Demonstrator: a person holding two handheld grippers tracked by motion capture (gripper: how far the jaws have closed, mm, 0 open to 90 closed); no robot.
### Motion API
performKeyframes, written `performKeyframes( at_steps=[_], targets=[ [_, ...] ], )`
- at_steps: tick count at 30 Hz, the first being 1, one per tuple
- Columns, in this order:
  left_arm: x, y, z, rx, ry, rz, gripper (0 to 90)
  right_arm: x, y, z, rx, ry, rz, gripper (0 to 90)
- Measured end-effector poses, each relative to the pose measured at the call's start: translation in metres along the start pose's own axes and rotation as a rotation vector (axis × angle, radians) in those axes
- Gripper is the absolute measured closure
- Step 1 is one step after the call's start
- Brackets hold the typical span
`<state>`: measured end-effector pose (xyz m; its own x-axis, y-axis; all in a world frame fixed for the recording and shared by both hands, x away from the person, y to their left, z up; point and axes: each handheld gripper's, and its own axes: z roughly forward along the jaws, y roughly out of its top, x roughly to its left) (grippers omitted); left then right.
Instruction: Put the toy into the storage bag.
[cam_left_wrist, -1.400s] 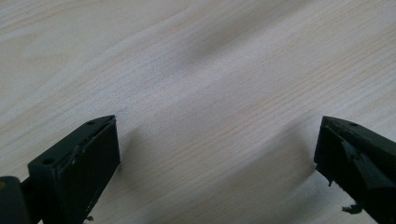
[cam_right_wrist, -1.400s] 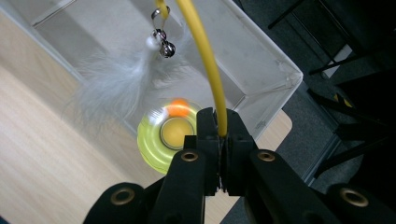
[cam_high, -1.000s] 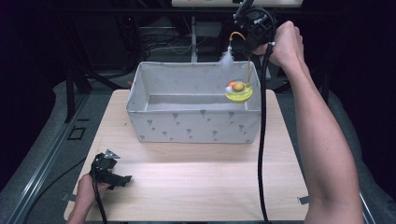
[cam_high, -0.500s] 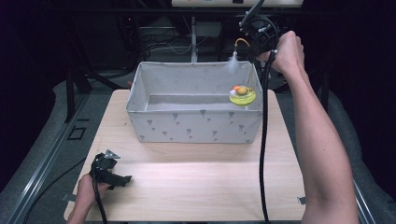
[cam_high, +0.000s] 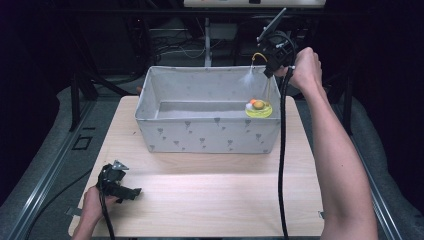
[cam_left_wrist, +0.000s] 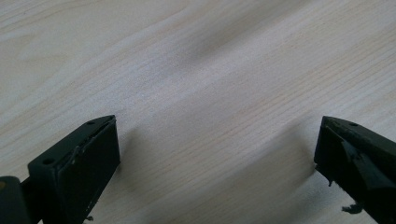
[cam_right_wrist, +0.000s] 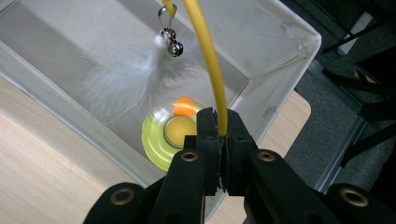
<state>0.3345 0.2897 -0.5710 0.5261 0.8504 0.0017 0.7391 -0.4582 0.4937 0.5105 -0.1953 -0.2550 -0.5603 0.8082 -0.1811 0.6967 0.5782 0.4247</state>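
Right gripper (cam_right_wrist: 218, 126) has sunk toward grey fabric bin (cam_high: 210, 134), jaws clamped on thin yellow wand (cam_right_wrist: 205, 51). White feather with bell (cam_right_wrist: 135, 70) dangles ahead of jaws, now nearer yellow round toy (cam_right_wrist: 168, 135) on bin floor; looks near release. Left gripper (cam_high: 131, 192) on wooden counter (cam_high: 215, 200), jaws apart, nothing between.

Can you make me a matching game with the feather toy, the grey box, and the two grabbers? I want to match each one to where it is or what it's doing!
Things:
1. white feather
2. yellow wand
3. fabric bin
4. left gripper

States:
A. open above bare wood
B. pinched in the right gripper
C. standing on the wooden table
D. dangling with a little bell

Pairs: 1-D, 2-B, 3-C, 4-A
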Motion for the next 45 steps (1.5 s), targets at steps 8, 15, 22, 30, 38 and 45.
performKeyframes(
  at_steps=[8,15,22,30,38,45],
  targets=[
    [0.0,0.0,0.0,0.001,0.0,0.0,0.2,-0.001,-0.01,0.012,0.02,0.009,-0.006,88.2],
    [0.0,0.0,0.0,0.003,0.001,0.001,0.2,-0.001,-0.021,0.028,0.027,0.023,0.004,88.2],
    [-0.002,0.0,0.001,-0.001,0.006,0.004,0.2,0.002,-0.032,0.041,0.038,0.033,-0.003,88.3],
    [-0.002,0.0,0.001,0.003,-0.001,0.005,0.2,0.006,-0.042,0.055,0.058,0.049,-0.007,88.3],
    [-0.002,0.0,0.001,0.006,-0.001,0.007,0.2,0.006,-0.049,0.068,0.096,0.063,-0.006,88.3],
    [-0.003,0.0,0.001,0.002,-0.001,0.01,0.2,0.008,-0.054,0.082,0.134,0.061,-0.011,88.3]
  ],
)
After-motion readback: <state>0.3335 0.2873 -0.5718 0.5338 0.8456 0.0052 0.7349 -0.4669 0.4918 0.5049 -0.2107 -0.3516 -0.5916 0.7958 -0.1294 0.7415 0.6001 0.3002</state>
